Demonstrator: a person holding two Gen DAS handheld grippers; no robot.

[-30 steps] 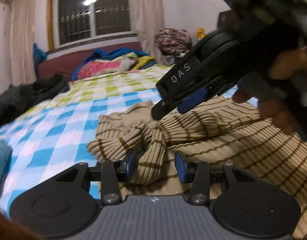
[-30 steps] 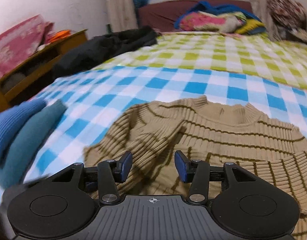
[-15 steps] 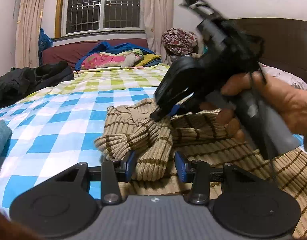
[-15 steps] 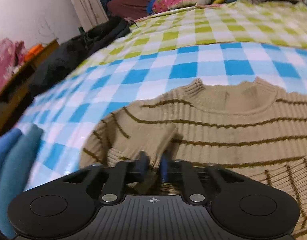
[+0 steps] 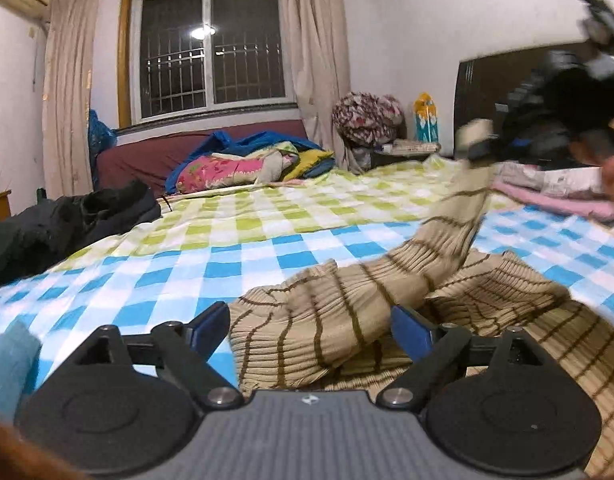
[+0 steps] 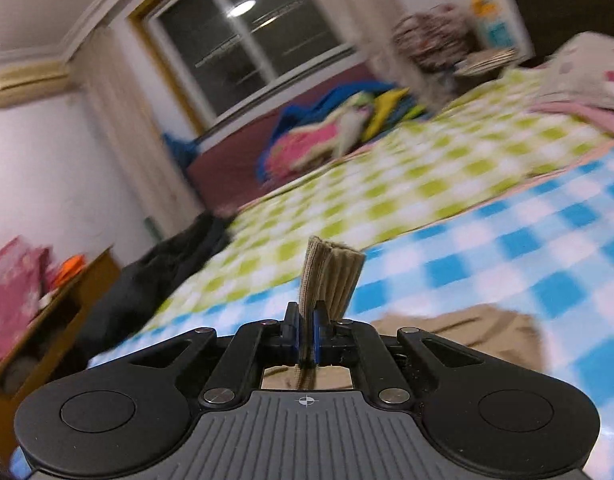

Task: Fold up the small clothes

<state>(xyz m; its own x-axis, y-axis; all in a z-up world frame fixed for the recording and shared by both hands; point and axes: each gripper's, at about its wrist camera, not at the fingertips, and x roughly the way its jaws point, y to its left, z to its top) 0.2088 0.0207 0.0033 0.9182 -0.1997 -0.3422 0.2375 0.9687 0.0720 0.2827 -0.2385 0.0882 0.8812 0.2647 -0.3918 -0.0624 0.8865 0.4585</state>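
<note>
A beige ribbed sweater with brown stripes (image 5: 331, 328) lies rumpled on the blue checked bed cover (image 5: 155, 280). My left gripper (image 5: 310, 332) is open, its fingers on either side of the sweater's shoulder fold. My right gripper (image 6: 306, 338) is shut on the sleeve cuff (image 6: 331, 272), which sticks up between the pads. In the left wrist view the right gripper (image 5: 483, 152) is high at the right, pulling the sleeve (image 5: 455, 224) up and taut. The sweater body shows low in the right wrist view (image 6: 467, 328).
A teal folded cloth (image 5: 7, 364) lies at the left edge. A dark jacket (image 5: 67, 220) lies on the bed's left side. Bright bedding (image 5: 243, 164) is piled on a maroon sofa under the window. A wooden shelf (image 6: 47, 320) stands at the left. Pillows (image 6: 587, 76) lie at the right.
My right gripper closed on the sleeve cuff and lifted it up and to the right, stretching the sleeve. My left gripper's jaws have opened wider at the sweater's shoulder.
</note>
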